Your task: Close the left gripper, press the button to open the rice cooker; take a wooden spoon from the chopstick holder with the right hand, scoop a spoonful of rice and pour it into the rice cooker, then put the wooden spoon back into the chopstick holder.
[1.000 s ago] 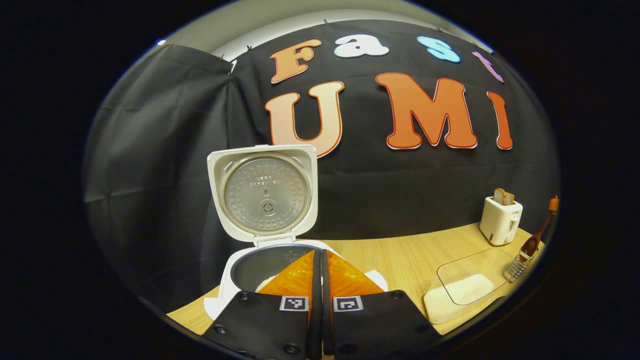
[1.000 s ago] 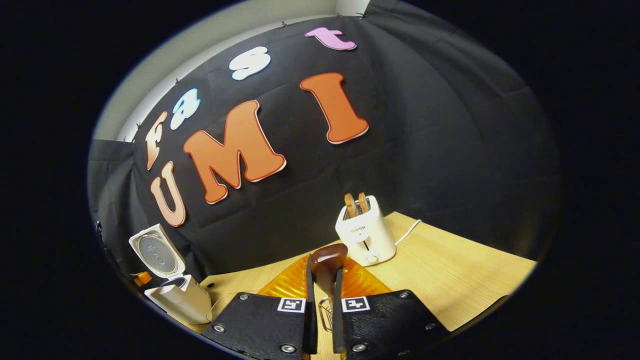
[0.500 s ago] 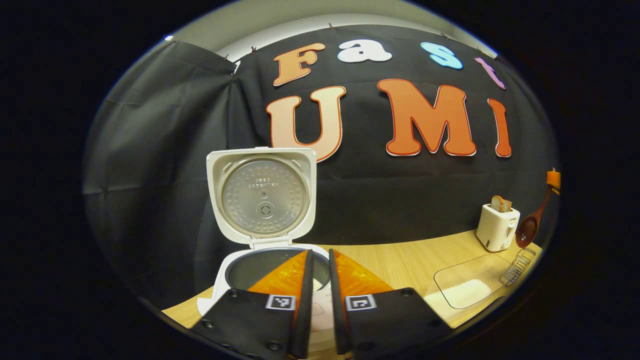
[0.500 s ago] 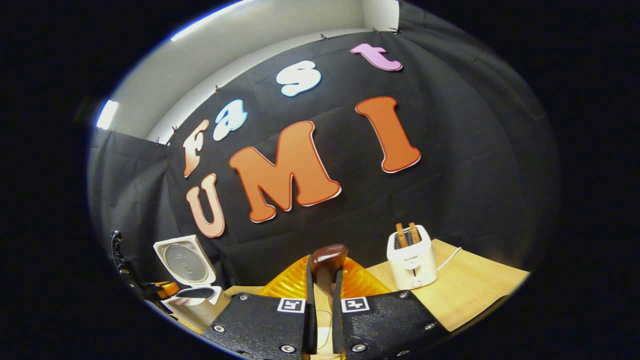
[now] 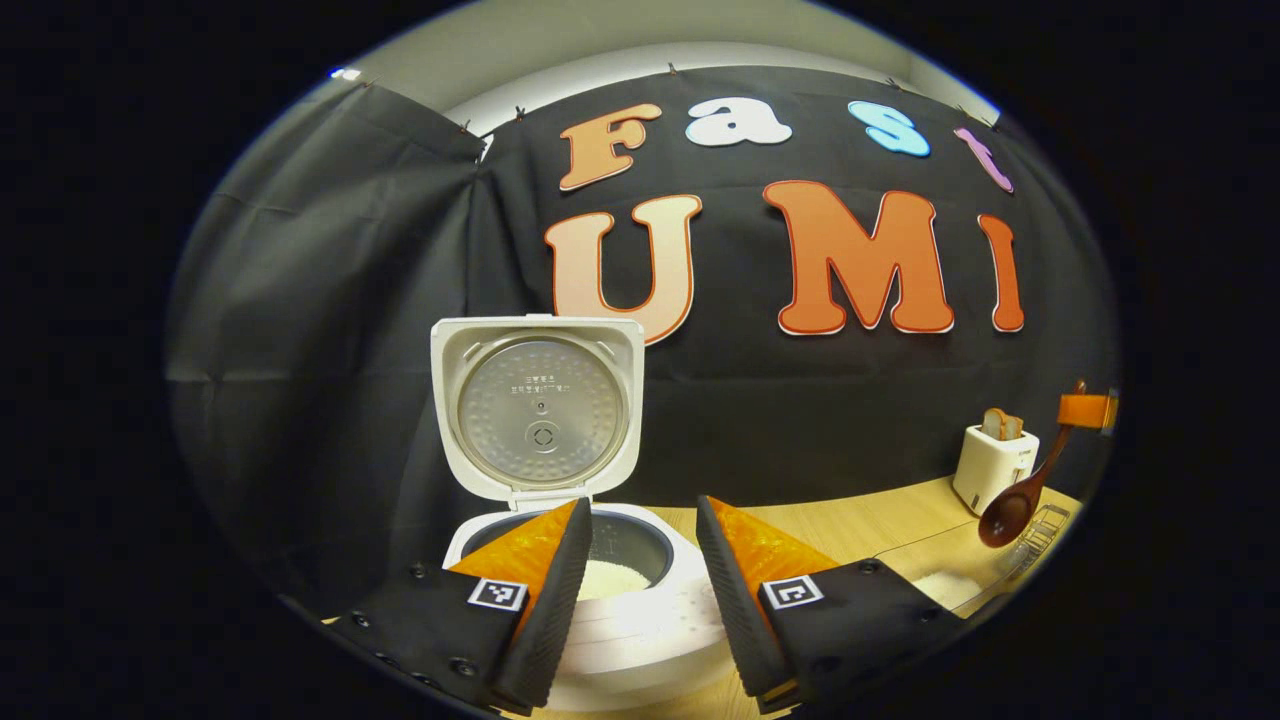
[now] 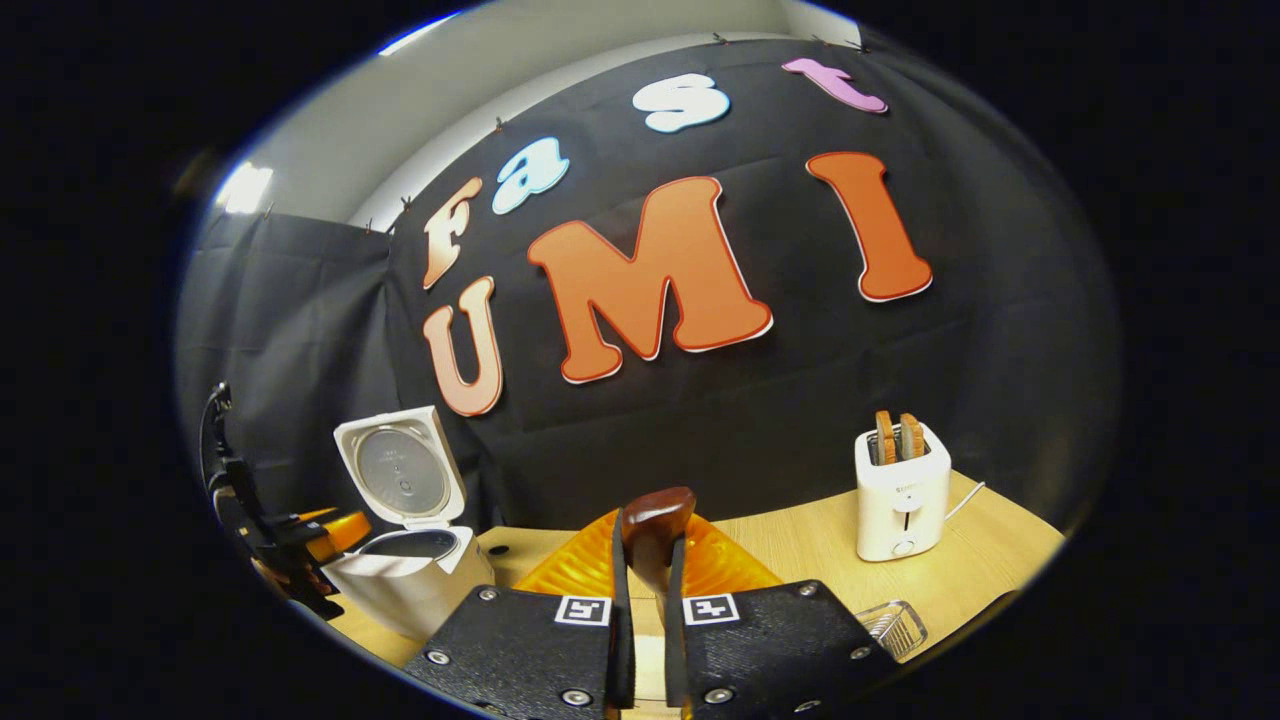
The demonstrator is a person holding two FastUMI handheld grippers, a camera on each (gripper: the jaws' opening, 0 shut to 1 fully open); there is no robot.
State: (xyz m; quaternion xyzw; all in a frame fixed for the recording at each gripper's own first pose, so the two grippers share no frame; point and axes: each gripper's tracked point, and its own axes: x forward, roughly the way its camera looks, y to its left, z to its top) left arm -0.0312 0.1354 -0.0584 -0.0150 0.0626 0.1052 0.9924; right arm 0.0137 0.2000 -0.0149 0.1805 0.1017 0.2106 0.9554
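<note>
Black cloth hangs behind a pale wooden tabletop (image 5: 830, 520) in the left gripper view. The rice cooker (image 5: 600, 590) stands directly ahead of the left tool (image 5: 640, 590), its lid (image 5: 538, 412) raised upright, and white rice can be seen in the inner pot. The left tool's fingers are spread apart with nothing between them, one to each side of the cooker's front. Far to the right of the cooker, a wooden spoon (image 5: 1010, 505) is seen hanging bowl-down in the air from the right tool (image 5: 1085, 410), above a wire chopstick holder (image 5: 1040, 530) and beside a white toaster (image 5: 993, 465). A clear tray with rice (image 5: 945, 588) lies between the cooker and the holder.

In the right gripper view, the right tool (image 6: 645, 600) is clamped on the spoon's handle, the rounded handle end (image 6: 655, 515) standing up between its fingers. The cooker (image 6: 405, 575) sits to the left with its lid up, the left tool (image 6: 320, 535) just beside it. The toaster (image 6: 900, 495) is well to the right of the cooker, and the wire holder (image 6: 893, 626) lies lower right.

The button press is judged done and the spoon drawn out of the holder; the scooping step is in hand. Next, the spoon's bowl would need to be lowered into the tray's rice and kept level while carried to the cooker.
</note>
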